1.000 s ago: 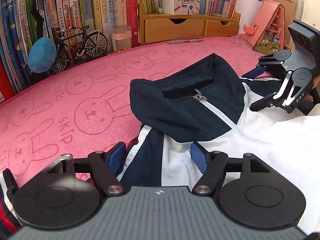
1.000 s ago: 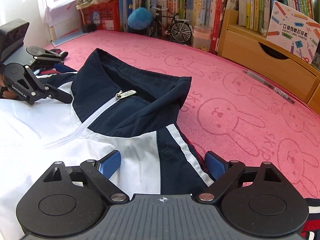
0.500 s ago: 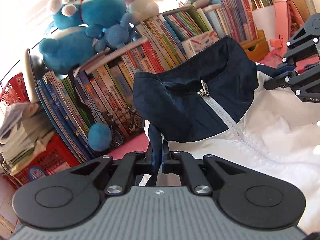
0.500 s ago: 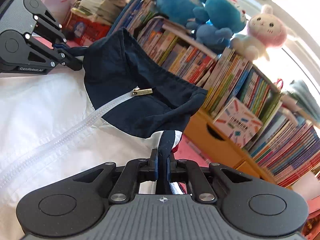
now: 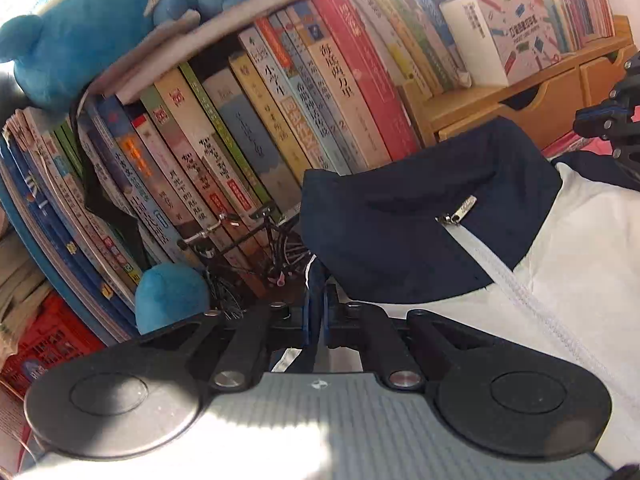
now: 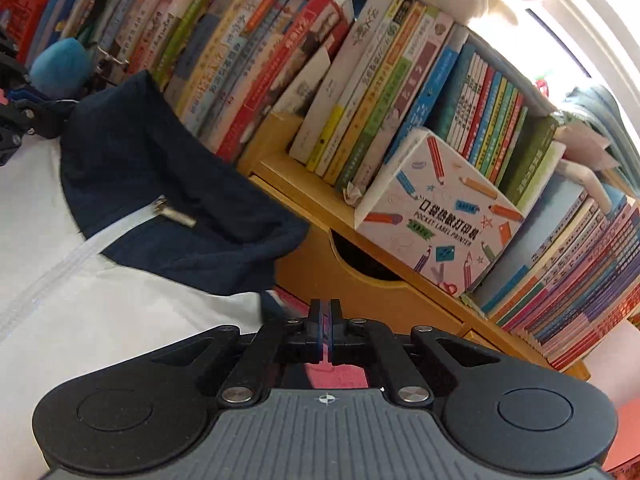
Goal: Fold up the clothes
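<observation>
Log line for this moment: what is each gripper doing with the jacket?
left gripper: shut on jacket edge | right gripper: shut, jacket fabric between pads not clear | jacket: collar lifted in front of bookshelf, zipped

the white box (image 6: 436,216) on the wooden shelf reads "pocket label printer".

Ahead of the left tool (image 5: 316,300) a wall of upright books (image 5: 248,128) closes off the way, with a model bicycle (image 5: 256,248) and a blue plush ball (image 5: 172,296) standing at its foot. The raised jacket (image 5: 420,232) fills the space on its right, reaching the right tool (image 5: 616,128). Ahead of the right tool (image 6: 325,322) stand a wooden drawer unit (image 6: 360,280) and a label printer box (image 6: 436,216) on top, more books (image 6: 360,92) behind. A strip of pink table (image 6: 336,376) shows bare directly below.
</observation>
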